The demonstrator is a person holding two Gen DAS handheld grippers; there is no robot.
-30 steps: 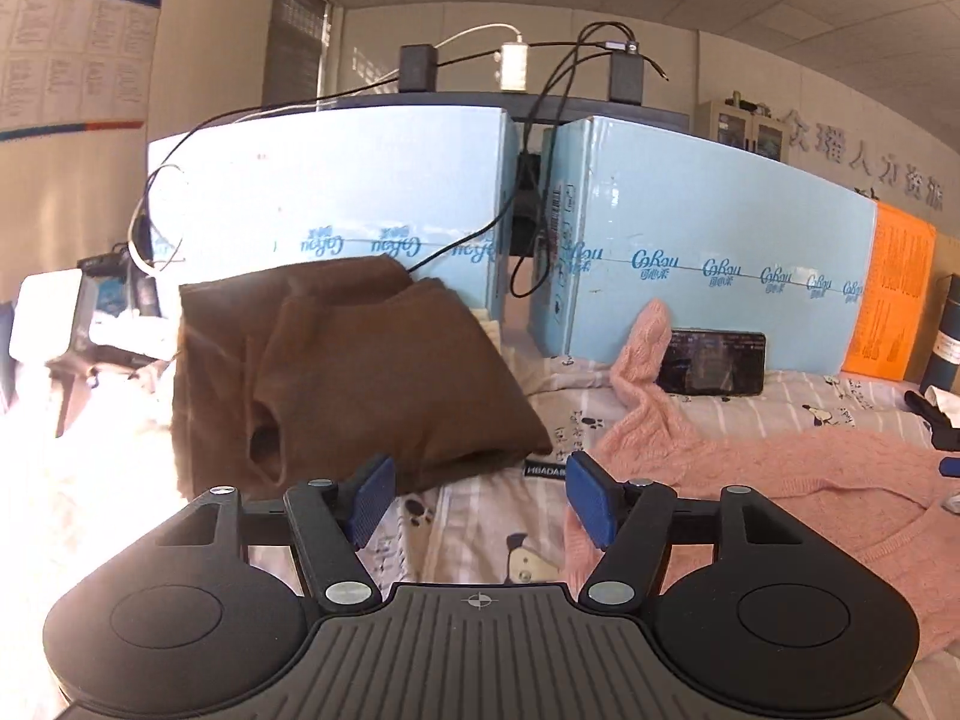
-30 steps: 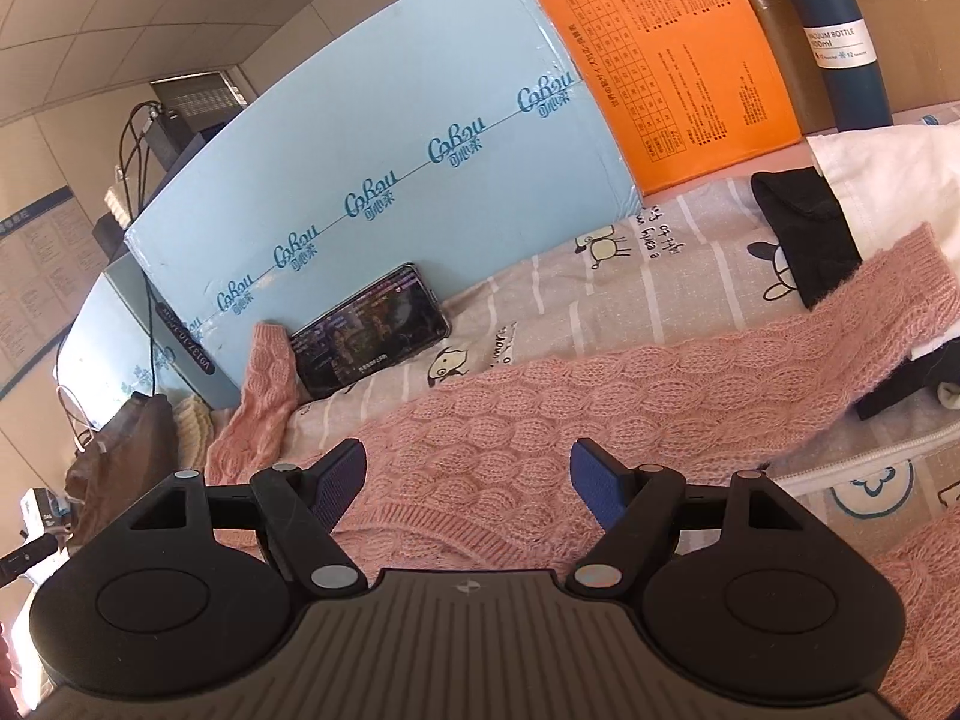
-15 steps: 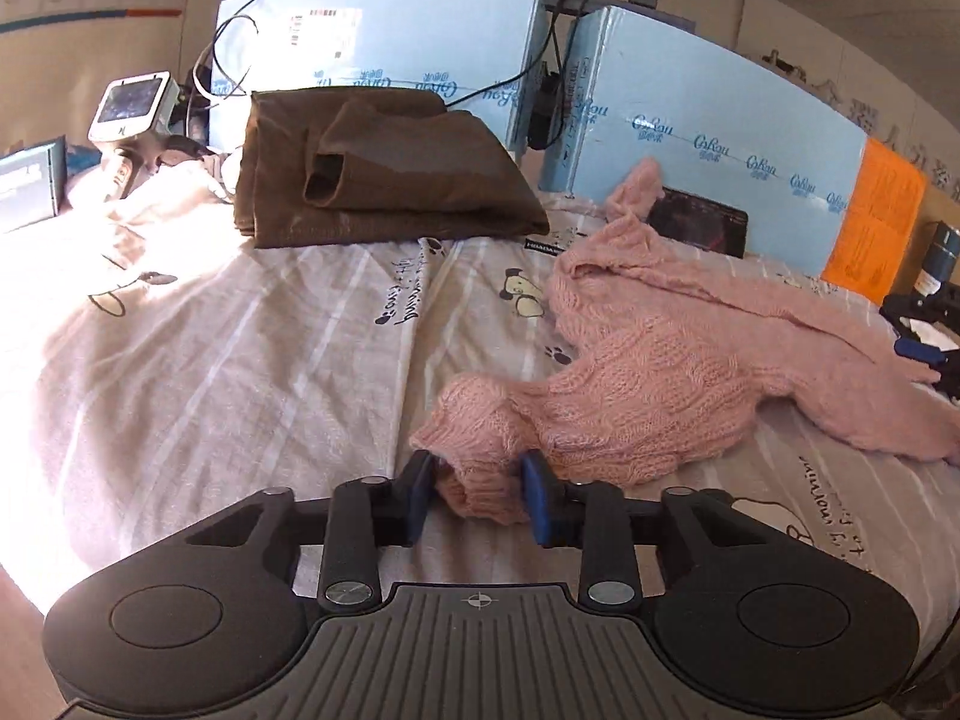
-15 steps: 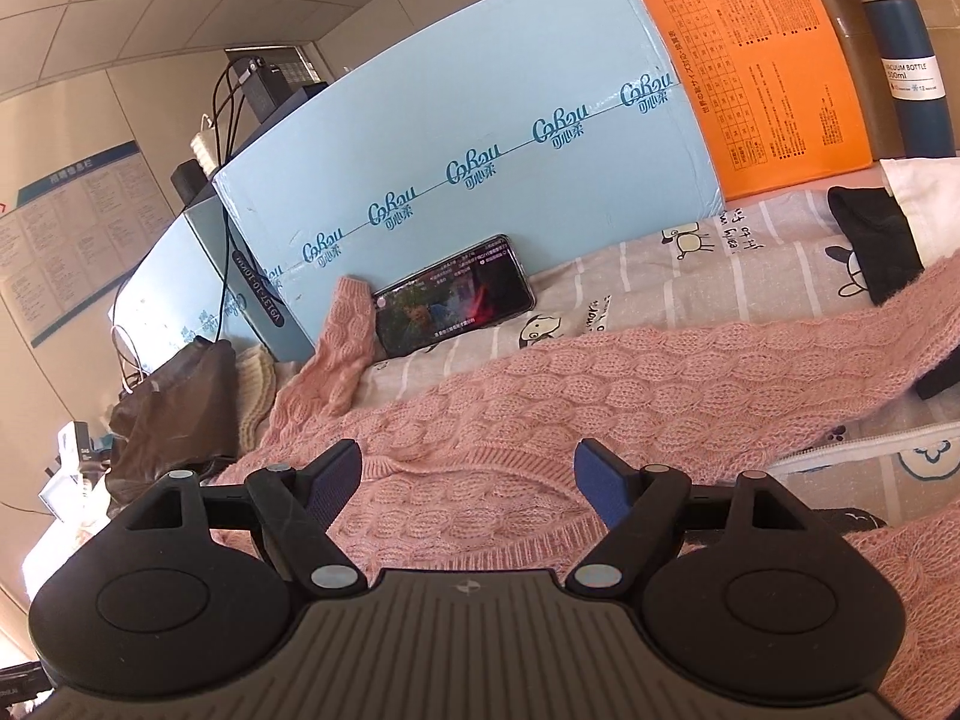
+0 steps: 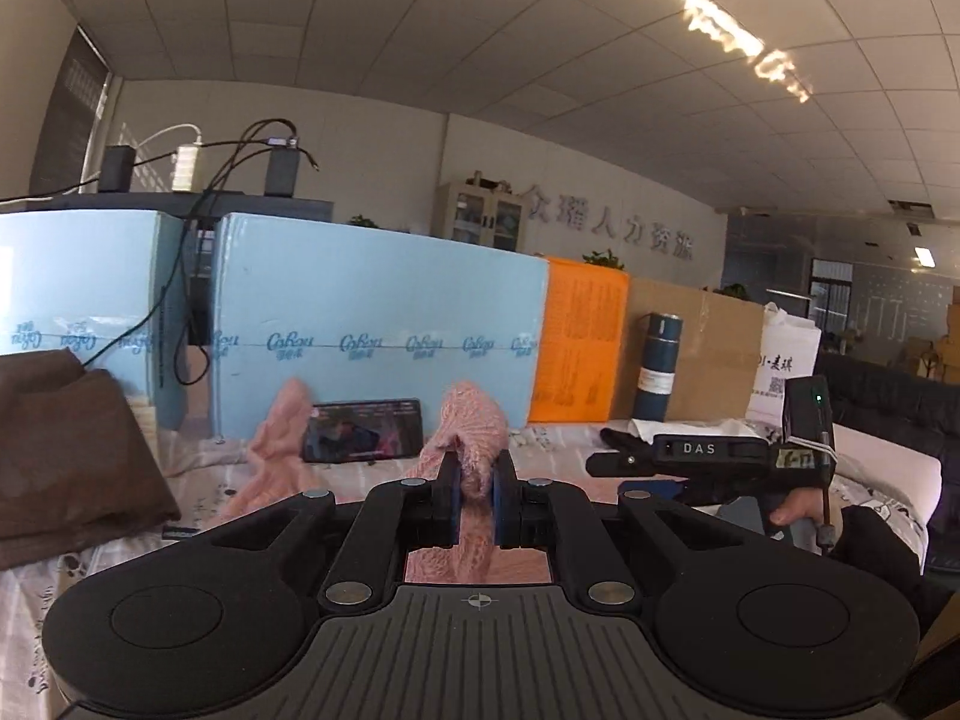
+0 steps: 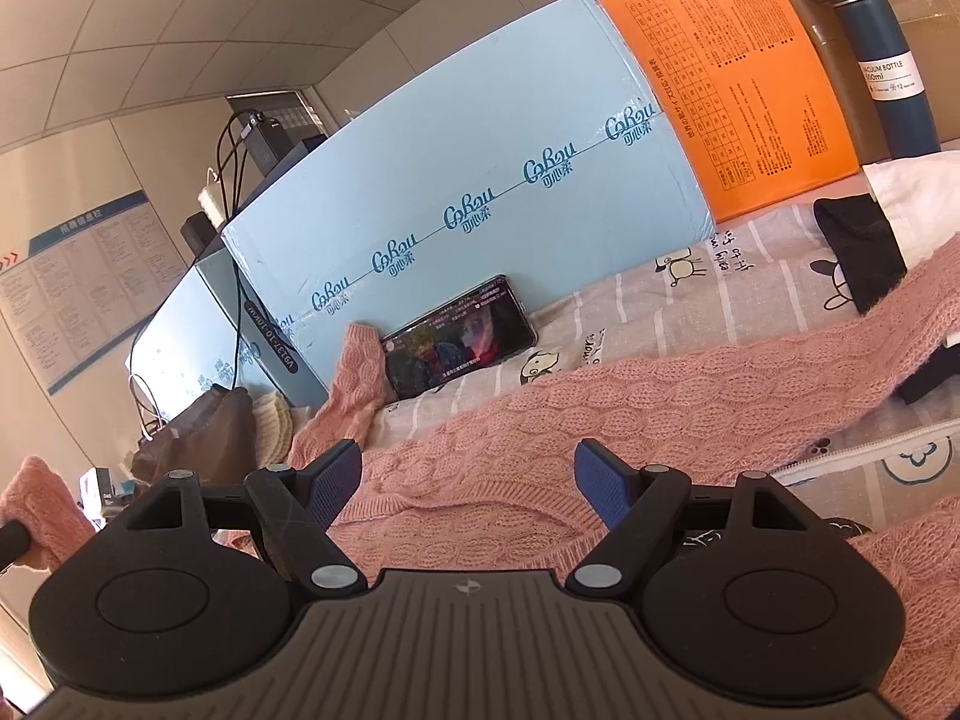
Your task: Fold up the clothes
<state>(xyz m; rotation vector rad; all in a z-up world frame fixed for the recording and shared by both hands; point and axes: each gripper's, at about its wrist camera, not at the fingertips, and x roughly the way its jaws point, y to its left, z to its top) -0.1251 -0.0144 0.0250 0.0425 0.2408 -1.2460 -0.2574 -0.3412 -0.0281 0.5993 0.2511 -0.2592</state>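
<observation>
One claw (image 5: pixel 474 501) around pink sweater (image 6: pixel 630 414).

Both black grippers, the left gripper (image 5: pixel 474 480) and right gripper (image 6: pixel 468 483), have blue pads and silver screws.

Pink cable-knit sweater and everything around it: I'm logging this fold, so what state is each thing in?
Pink cable-knit sweater: spread unfolded, one end lifted.
Left hand-held gripper: shut on the sweater.
Right hand-held gripper: open, above the sweater.
Brown garment: folded, lying aside.
Black smartphone: screen lit, leaning on the blue box.
Dark blue vacuum bottle: upright, capped.
</observation>
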